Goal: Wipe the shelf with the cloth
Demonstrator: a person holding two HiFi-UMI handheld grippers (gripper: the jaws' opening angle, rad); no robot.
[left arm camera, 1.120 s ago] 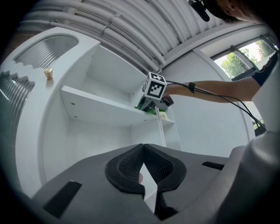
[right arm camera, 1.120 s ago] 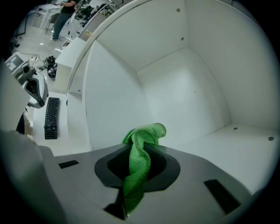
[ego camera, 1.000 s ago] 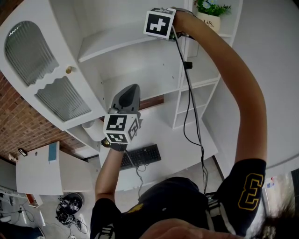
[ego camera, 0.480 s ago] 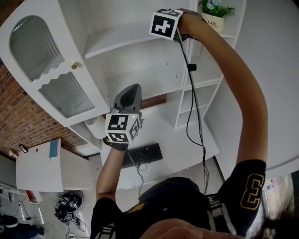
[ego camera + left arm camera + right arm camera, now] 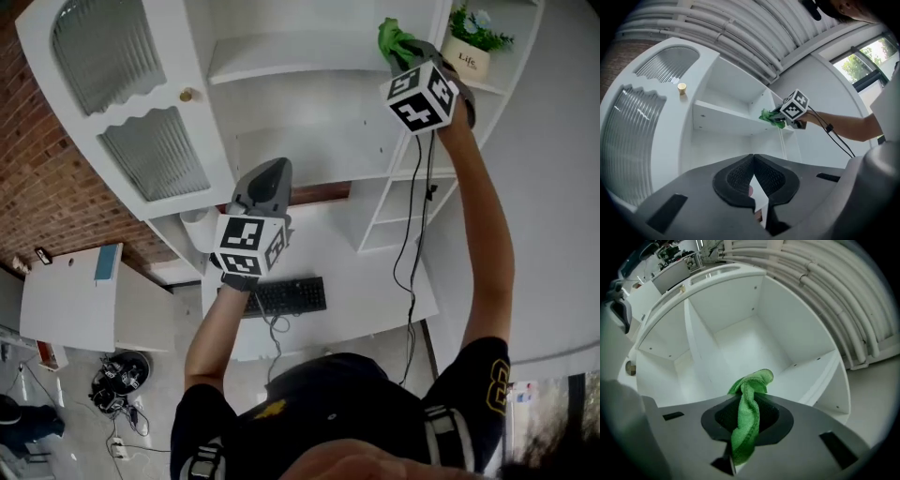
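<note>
A green cloth (image 5: 749, 404) is pinched in my right gripper (image 5: 749, 414), which is shut on it; a bunch of cloth sticks out past the jaws. In the head view the right gripper (image 5: 405, 52) is raised at the right end of the white upper shelf (image 5: 281, 58), the green cloth (image 5: 394, 37) at its tip. From the left gripper view the cloth (image 5: 771, 117) hangs at the shelf's (image 5: 722, 117) front edge. My left gripper (image 5: 265, 183) is lower, in front of the cabinet, jaws shut with nothing in them (image 5: 753, 174).
The cabinet door (image 5: 131, 112) with ribbed glass and a brass knob (image 5: 187, 95) stands open at left. A potted plant (image 5: 473, 42) sits on the side shelf at right. Below lie a desk (image 5: 375, 291) with a keyboard (image 5: 286, 296). Cables hang from the right gripper.
The right gripper has moved to the right along the upper shelf and turned, so the green cloth now shows at its tip. The left gripper has hardly moved.
</note>
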